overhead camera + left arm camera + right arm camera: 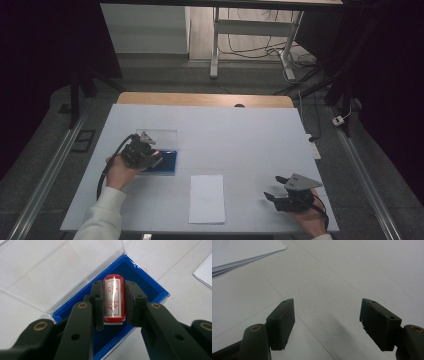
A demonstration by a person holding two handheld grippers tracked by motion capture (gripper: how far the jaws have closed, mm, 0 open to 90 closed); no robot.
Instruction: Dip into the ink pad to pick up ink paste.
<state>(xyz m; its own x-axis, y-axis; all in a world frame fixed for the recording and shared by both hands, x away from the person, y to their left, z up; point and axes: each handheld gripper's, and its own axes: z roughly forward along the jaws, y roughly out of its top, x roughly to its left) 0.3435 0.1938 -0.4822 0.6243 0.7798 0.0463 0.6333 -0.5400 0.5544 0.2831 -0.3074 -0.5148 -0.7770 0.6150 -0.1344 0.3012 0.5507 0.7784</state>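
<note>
The left hand-held gripper (113, 303) is clamped on a red stamp (114, 298) over the open blue case (155, 293) (its clear lid folded back), so the step looks like inking or lifting out, next carrying it to the paper (207, 198), while the right hand-held gripper (327, 325) rests apart on the tabletop (260, 135).

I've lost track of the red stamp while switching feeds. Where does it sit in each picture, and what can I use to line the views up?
High view: the red stamp is hidden under the left gripper, left of centre, over the blue tray.
Left gripper view: red stamp at centre, clamped between the two jaws above the tray.
Right gripper view: not in it.
Shared landmark: the stack of white paper, at upper left in the right gripper view.
</note>
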